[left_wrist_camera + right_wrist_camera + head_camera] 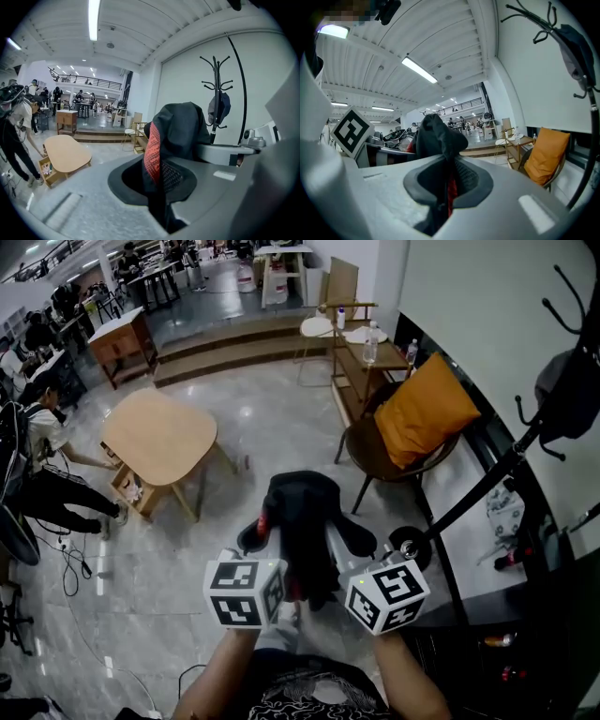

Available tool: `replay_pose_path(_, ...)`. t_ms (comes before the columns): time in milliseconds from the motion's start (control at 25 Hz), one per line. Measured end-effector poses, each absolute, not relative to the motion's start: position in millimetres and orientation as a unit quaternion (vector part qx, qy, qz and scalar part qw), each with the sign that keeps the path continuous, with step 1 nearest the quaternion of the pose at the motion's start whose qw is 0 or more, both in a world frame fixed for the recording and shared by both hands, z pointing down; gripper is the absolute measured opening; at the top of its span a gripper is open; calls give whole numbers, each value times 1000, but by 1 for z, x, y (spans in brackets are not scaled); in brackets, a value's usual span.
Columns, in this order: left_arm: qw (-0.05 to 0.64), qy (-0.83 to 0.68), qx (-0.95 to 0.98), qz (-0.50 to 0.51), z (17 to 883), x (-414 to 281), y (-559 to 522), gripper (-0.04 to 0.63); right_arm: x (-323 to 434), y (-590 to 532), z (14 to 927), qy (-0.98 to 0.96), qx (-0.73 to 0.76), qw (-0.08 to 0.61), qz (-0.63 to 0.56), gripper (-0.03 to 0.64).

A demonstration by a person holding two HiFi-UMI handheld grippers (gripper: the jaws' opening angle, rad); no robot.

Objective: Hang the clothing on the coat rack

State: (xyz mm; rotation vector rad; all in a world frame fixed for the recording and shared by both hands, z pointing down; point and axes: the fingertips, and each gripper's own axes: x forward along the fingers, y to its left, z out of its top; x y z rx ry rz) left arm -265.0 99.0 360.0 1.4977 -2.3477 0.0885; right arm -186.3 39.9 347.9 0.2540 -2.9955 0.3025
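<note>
A black garment with a red knit band (302,512) is bunched between my two grippers, held up in front of me. My left gripper (270,542) is shut on its left side, and the red band (152,150) shows in the closed jaws. My right gripper (343,540) is shut on the other side, with the cloth (438,133) rising above the pinched jaws. The black coat rack (487,482) stands to my right, its round base (410,546) on the floor. A dark item (570,395) hangs from its hooks, also seen in the left gripper view (219,107).
A brown chair with an orange cushion (424,411) stands just beyond the rack's base. A wooden shelf with bottles (370,352) sits behind it. A low wooden table (159,437) is to the left. People (42,460) and cables are at the far left.
</note>
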Motion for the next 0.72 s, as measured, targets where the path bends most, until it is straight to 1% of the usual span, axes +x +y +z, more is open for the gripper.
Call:
replay_pose_path(400, 172, -802, 570, 34, 350, -315, 50, 28, -229, 1, 341, -984, 133, 59, 103, 29)
replay_pose_path(720, 173, -763, 621, 39, 349, -327, 6, 28, -231, -29, 338, -974, 196, 53, 102, 29)
